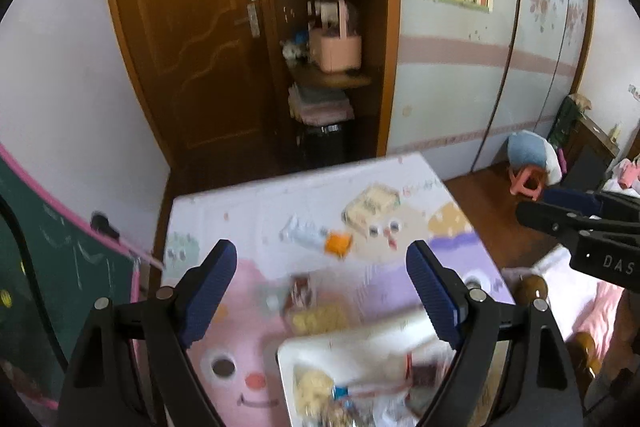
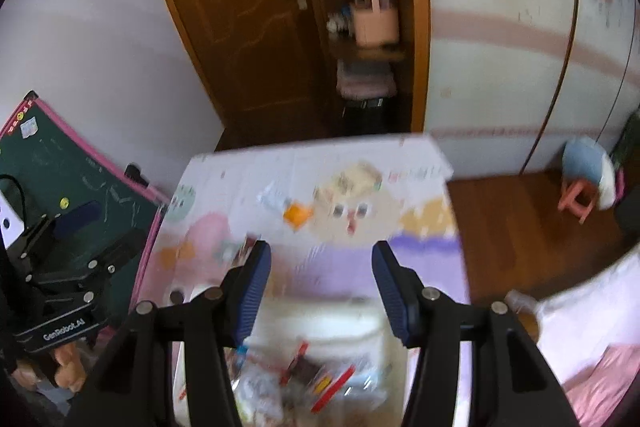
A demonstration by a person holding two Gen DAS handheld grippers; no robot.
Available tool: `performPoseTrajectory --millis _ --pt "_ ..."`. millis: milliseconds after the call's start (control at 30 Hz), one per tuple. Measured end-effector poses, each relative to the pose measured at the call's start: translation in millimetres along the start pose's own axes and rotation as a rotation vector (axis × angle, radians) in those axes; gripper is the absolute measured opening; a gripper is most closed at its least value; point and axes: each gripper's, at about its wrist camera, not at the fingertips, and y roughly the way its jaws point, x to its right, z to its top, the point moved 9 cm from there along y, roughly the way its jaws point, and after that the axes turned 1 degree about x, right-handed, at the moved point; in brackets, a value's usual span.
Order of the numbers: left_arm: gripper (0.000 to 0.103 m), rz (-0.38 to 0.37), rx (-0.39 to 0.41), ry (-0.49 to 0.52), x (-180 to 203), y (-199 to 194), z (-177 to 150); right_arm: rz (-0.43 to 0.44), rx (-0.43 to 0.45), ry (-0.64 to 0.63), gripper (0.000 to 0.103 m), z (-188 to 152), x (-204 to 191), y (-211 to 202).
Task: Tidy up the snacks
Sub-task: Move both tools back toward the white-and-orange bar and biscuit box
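Snacks (image 2: 304, 371) sit piled in the white bin (image 1: 320, 351) on the mat (image 1: 248, 211) below my left gripper (image 1: 320, 291) and right gripper (image 2: 320, 291), both jaws wide, empty.

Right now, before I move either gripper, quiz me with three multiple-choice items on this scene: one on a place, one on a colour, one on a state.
1. Where does the white bin holding snack packets sit?
A. on the cartoon-print mat
B. on the wooden floor
C. on the cupboard shelf

2. What colour is the small packet lying loose mid-mat?
A. green
B. orange
C. black

3. How do the left gripper and right gripper stand?
A. both open, holding nothing
B. both clamped on packets
C. left clamped on the bin

Answers:
1 A, the mat shows all round it.
2 B, bright orange in both views.
3 A, a wide gap between each pair of pads.
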Motion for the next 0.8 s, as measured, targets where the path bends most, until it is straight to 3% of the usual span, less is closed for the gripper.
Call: performPoseTrajectory --millis 100,200,400,633,800 --pt "0.088 0.059 0.039 0.009 -1.9 7.9 42.9 -0.032 0.039 -0.02 0.063 42.7 6.1 -5.2" --pt "0.092 0.099 0.036 -0.001 -5.6 30.8 77.0 -0.042 0.039 0.03 0.065 78.1 18.9 4.0" --pt "0.092 0.135 -0.065 -0.068 -16.9 115.5 103.6 -0.06 -0.034 0.155 0.066 120.1 51.6 65.3" --pt "0.092 0.154 -0.257 -0.173 -26.3 252.5 48.7 -0.091 -0.213 0.244 0.066 104.3 76.6 191.5" --pt "0.087 0.151 -0.389 -0.297 -29.3 315.0 -10.2 -0.071 -0.295 0.301 0.066 73.9 80.0 251.9"
